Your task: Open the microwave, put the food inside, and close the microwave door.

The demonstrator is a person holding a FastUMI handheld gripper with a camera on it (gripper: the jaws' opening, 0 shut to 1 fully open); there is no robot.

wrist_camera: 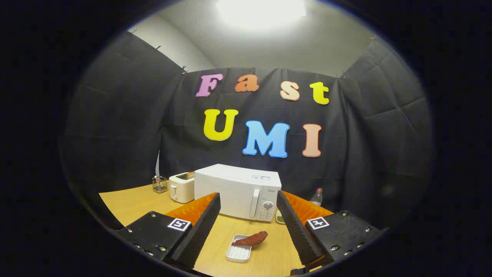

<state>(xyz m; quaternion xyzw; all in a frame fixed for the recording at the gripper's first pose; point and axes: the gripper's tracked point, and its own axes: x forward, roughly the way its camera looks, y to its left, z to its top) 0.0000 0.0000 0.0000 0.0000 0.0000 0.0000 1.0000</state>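
A white microwave stands on the wooden table beyond my fingers, its door shut and its vertical handle beside the dial panel. A reddish-brown piece of food lies across the far end of a small white ridged tray, on the table between my fingers and nearer than the microwave. My gripper is open, held above the table, with nothing between its fingers.
A white toaster stands left of the microwave, with a small wire holder further left. A clear bottle stands right of the microwave, and a small dish sits at the microwave's front right corner.
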